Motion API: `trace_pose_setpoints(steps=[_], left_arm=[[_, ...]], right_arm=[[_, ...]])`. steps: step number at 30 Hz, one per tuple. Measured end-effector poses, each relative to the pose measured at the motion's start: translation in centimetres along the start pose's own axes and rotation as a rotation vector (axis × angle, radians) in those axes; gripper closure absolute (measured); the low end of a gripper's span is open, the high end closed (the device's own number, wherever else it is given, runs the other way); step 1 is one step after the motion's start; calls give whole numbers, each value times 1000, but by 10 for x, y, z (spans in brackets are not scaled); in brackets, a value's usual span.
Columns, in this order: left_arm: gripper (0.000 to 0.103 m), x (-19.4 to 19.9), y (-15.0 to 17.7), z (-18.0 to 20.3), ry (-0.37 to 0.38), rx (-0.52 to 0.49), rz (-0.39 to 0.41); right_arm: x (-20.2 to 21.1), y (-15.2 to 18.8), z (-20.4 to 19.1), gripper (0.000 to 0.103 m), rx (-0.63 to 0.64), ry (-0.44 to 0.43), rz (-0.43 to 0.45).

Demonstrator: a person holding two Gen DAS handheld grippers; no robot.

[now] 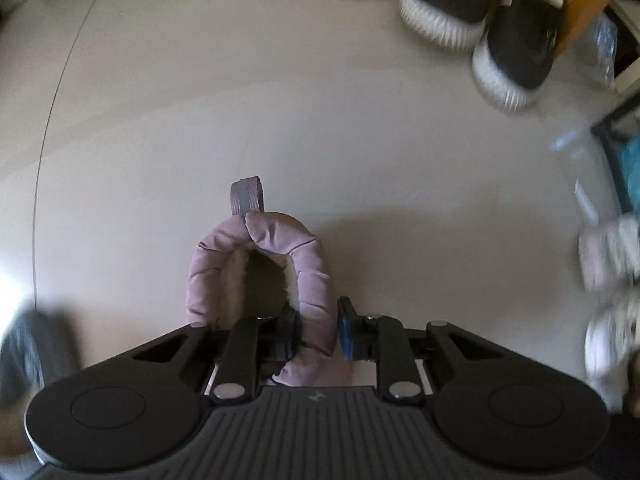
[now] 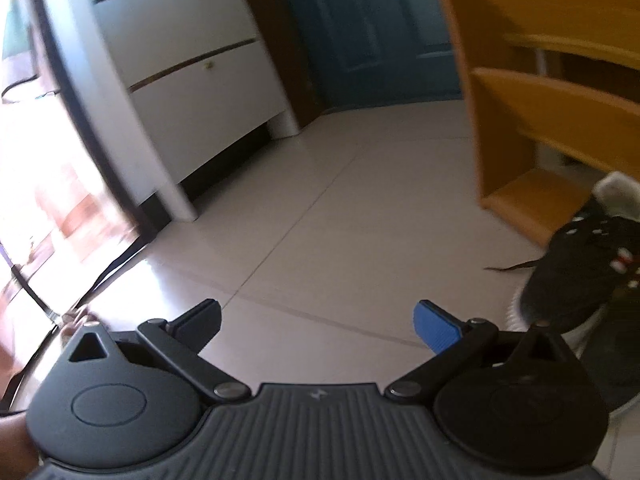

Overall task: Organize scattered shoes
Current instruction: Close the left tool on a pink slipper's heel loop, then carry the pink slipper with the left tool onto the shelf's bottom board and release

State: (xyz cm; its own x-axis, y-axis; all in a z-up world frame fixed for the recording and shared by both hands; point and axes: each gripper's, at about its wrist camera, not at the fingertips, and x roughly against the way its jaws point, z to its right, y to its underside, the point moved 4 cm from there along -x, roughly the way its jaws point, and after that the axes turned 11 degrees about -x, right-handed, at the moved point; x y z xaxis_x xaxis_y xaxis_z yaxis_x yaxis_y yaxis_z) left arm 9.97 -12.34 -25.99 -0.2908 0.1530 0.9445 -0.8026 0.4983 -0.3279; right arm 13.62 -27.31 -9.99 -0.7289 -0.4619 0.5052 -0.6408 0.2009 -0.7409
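Left gripper (image 1: pixel 318 330): lowest in left wrist view, pointing steeply down; jaws clamped on right side of padded collar of lilac shoe; collar pinched between pads.
Lilac shoe (image 1: pixel 260 276): lower centre of frame, just above gripper body; fleece-lined opening faces camera, grey heel loop (image 1: pixel 247 196) standing up at far edge. Whether sole rests on floor: cannot tell.
Reason for grip: collar rim probably chosen as thin, soft edge narrow jaws can close on; hold near one side lets shoe hang heel-up for carrying.
Right gripper (image 2: pixel 318 320): bottom of right wrist view, jaws spread wide, nothing between them; blue pad (image 2: pixel 436 330) visible on right finger. Likely kept free for next shoe.
Black shoes (image 1: pixel 476 20): upper right of left view, two, side by side and touching, white ribbed soles, against base of wooden shelf (image 2: pixel 540 92). One black shoe (image 2: pixel 580 280) at right edge of right view.
Pale shoes (image 1: pixel 608 288): right edge of left view, two, blurred; type unclear.
Count: lilac one, black two, pale two.
Shelf: right of right view, open tiers, seemingly empty; probable destination.
Floor (image 1: pixel 280 100): pale tile, bare across centre.
Drawer unit (image 2: pixel 180 60): upper left, white.
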Motion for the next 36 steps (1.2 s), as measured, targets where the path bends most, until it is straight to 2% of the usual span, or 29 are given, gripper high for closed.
trace_pose_setpoints(steps=[2,7,9,13,17,20,22,24,27,30,33,36], left_arm=[[82,1,-31,5,-39,-30,90],[82,1,-78,14,-108,-62,266],[83,-8,-87,15,-107,-34,282],[83,-15,-107,1,-78,15,298],[83,-17,-155,-1,-91,-36,353],[84,-23,-197,10,-119,-130,398],[83,-30,-226,22,-151,-248,418],[83,-36,-248,30,-171,-310,425],[83,-48,-281,39,-187,-350,435],[83,-64,-314,48,-190,-391,443],[83,-77,-334,60,-188,-441,450],[74,-93,-351,71,-214,-510,480]], right_arm=[[5,-6,8,1,-7,30,30],[27,-24,37,1,-18,154,162],[32,-32,52,1,-46,224,191],[44,-45,71,1,-65,291,269],[53,-62,76,1,-15,317,401],[54,-72,84,1,23,335,519],[51,-76,91,1,30,342,570],[49,-78,99,1,43,342,625],[46,-78,110,1,83,347,697],[41,-79,121,1,109,375,735],[38,-81,139,1,66,400,754],[39,-82,155,1,30,416,757]])
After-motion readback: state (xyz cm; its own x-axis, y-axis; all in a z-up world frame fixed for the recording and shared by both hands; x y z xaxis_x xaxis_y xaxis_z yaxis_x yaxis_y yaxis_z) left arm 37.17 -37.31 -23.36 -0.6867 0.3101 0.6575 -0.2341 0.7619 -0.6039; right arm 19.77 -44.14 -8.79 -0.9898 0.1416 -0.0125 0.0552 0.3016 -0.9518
